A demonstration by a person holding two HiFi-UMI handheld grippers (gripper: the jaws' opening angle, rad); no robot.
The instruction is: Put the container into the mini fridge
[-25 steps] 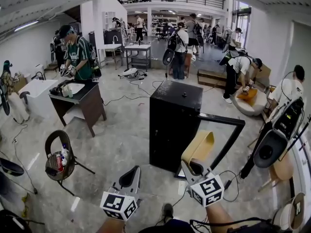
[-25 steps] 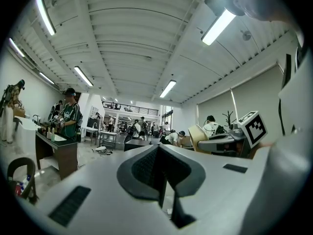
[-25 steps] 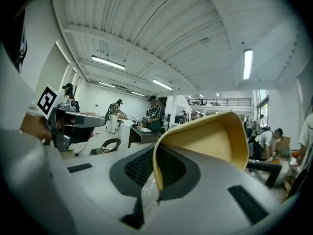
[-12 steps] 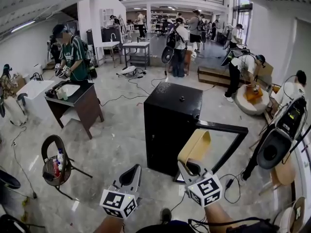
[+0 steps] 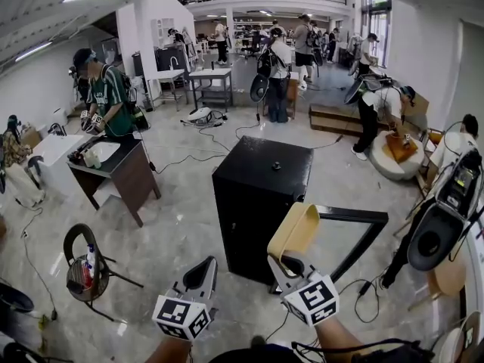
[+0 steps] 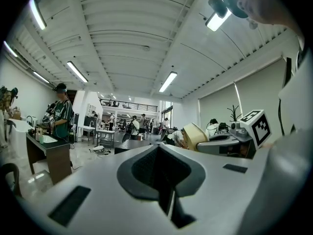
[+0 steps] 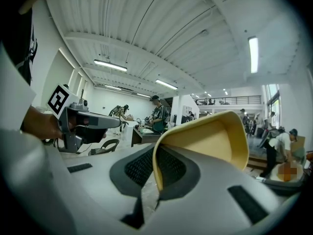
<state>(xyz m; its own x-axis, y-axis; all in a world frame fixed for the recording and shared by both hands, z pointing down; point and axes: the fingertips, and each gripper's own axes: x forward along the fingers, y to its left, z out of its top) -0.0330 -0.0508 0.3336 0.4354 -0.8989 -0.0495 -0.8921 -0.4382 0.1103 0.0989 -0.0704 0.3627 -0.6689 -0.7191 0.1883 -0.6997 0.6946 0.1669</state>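
The right gripper (image 5: 286,265) has its fingers (image 7: 142,168) shut tight on the thin edge of the container (image 5: 295,231) – a soft yellow tub that bends where it is pinched. The tub is up in the air, not on anything. Its open mouth shows in the right gripper view, and all you can see inside is plain yellow wall. The left gripper (image 5: 203,273) is just beside it, at 9 o'clock from the right one, and its fingers (image 6: 151,170) are pressed together with nothing between them. The mini fridge (image 5: 257,195) is a black box on the floor at 12 o'clock from the two grippers, and the tub sits in front of its lower right corner in the head view. The fridge door (image 5: 355,229) hangs open toward 3 o'clock. From here you cannot see into the fridge, so what is in it cannot be told. A small dark thing (image 5: 276,165) lies on the fridge top, too small to name. At 9 o'clock, well apart from the grippers, a round basket on legs (image 5: 85,263) holds a few bottles. At 10 o'clock there is a dark bench (image 5: 125,165) with a white tub (image 5: 102,151) set in it and some small things beside the tub – a person (image 5: 102,97) in a green shirt stands behind it. More people stand far off at 12 o'clock and 2 o'clock.
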